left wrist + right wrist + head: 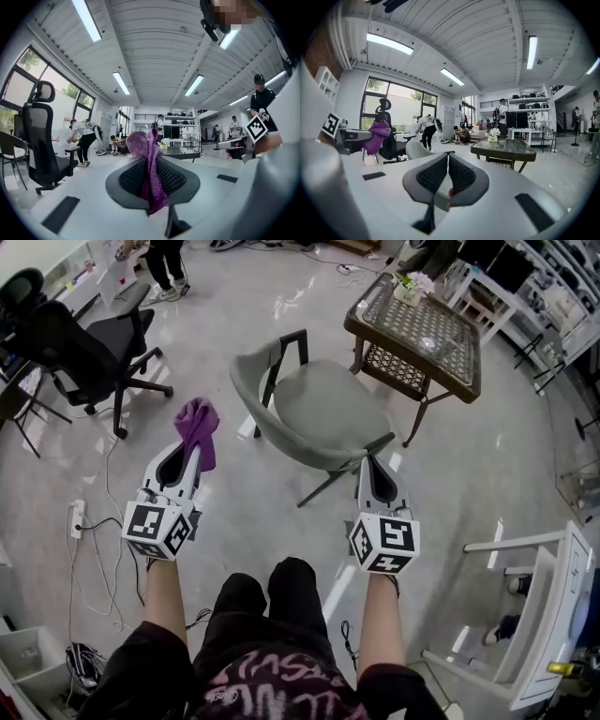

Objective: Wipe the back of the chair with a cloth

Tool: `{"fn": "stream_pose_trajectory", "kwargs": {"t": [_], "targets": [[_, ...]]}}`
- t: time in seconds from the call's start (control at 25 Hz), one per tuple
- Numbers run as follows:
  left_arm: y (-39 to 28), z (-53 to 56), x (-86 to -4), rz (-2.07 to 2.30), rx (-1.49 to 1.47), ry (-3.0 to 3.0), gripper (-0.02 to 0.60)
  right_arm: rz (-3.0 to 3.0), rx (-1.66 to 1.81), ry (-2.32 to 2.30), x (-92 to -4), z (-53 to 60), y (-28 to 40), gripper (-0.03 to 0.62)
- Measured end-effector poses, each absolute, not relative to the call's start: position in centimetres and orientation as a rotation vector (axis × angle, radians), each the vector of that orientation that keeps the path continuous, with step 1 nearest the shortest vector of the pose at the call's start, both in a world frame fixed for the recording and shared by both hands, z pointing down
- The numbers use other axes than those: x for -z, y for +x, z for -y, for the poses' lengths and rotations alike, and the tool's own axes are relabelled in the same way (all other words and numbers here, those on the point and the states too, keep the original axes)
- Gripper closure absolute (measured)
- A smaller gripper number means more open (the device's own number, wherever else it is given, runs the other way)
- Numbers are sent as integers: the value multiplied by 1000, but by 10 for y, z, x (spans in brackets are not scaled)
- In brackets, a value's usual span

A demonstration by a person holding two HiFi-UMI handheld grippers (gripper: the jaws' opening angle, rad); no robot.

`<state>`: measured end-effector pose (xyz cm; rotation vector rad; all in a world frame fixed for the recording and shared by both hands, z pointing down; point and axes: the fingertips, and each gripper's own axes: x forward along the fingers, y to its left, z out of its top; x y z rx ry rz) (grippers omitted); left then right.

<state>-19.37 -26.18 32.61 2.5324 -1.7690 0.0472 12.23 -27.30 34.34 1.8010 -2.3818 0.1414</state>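
L tool (190, 457) clamped on the purple cloth (198, 425), w/ cloth bunched up past the tips. R tool (373, 465) jaws together, nothing in 'em, by the grey chair (323, 409) seat's near edge. I see the cloth near the chair's back, not touching.

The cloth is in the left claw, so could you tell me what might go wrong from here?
The cloth is pinched in the left claw with most of it bunched above; it may pull out against the chair back.
The right claw is shut, empty and off the chair, which might slide on the glossy floor when pushed.
Cables on the floor at left are a trip risk.
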Motion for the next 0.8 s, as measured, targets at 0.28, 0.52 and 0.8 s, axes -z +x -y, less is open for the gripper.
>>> {"fn": "stream_pose_trajectory", "kwargs": {"t": [0.28, 0.52, 0.8], "targets": [[-195, 282, -397, 1841, 11, 2515, 511, 2368, -88, 1804, -416, 286, 134, 566], [-194, 305, -449, 1883, 65, 2525, 511, 2383, -109, 1822, -478, 299, 140, 566], [-193, 327, -494, 1915, 122, 2572, 511, 2377, -82, 1855, -541, 304, 149, 566]]}}
